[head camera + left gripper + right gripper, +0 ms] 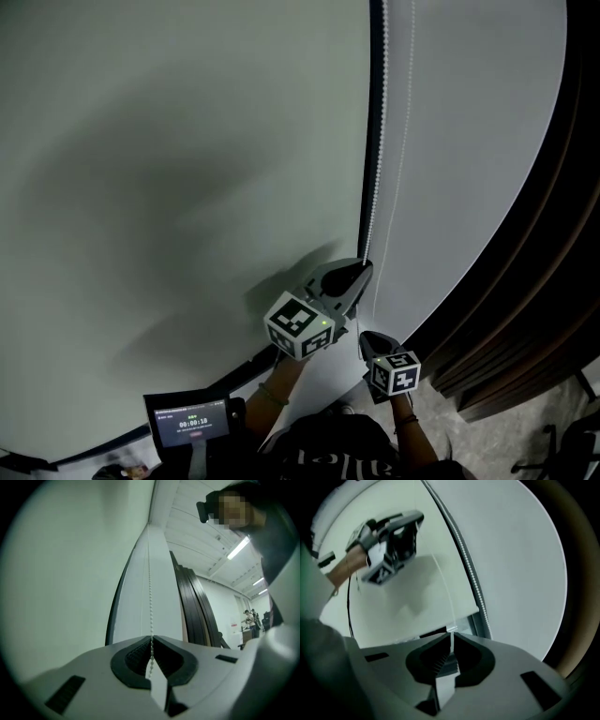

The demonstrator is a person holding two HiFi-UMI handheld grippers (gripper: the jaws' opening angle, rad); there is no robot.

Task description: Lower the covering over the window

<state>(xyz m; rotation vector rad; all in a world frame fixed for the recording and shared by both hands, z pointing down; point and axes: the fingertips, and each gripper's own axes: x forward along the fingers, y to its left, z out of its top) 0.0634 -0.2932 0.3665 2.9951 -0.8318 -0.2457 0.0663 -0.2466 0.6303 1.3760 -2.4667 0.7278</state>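
The window covering, a pale roller blind (187, 187), fills most of the head view. Its bottom edge curves across low in that view, near the level of the two grippers, with a dark strip showing beneath it. A second pale panel (469, 141) hangs to its right, parted from it by a narrow dark upright. Down that upright runs a white bead chain (150, 597), and just to the right of it hangs a thinner, smooth-looking strand (449, 609); whether this too is beaded cannot be made out. The left gripper (151, 641) is clenched on the bead chain, which passes straight down between its ribbed black pads, the jaws drawn together around it. The right gripper (452, 637) sits lower and slightly to the right, its jaws likewise pressed together with the thin strand running up out of the slit between them. Each gripper carries its marker cube (300, 326), and from the right gripper view the left one appears up at the left, held in a hand (344, 564) against the blind. At the bottom left of the head view a small screen (192, 422) glows with a timer. Dark wooden panels (544, 281) line the right side, and the left gripper view takes in ceiling strip lights (238, 548) and distant people (248, 618).
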